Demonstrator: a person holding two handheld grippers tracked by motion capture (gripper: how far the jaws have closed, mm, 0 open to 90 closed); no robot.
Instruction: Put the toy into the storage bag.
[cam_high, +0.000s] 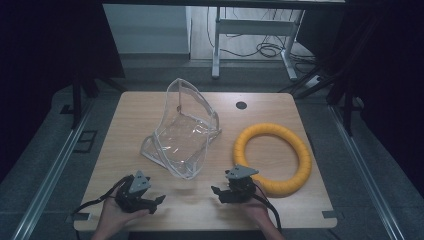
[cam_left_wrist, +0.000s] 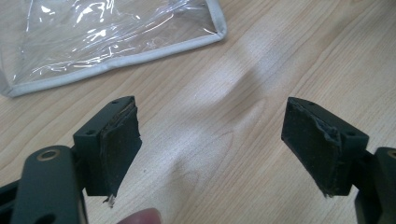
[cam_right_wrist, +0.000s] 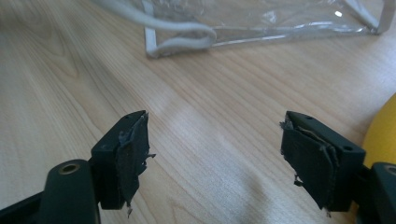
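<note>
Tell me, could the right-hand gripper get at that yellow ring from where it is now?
Probably yes. The right gripper sits open right beside the yellow ring, with only bare table around it. It points away towards the clear bag, so it must turn first.

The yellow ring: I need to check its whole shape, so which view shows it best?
The high view: the yellow ring lies flat and whole on the table, right of the clear bag. The right gripper view catches just a yellow sliver at its edge; the left gripper view faces the bag.
</note>
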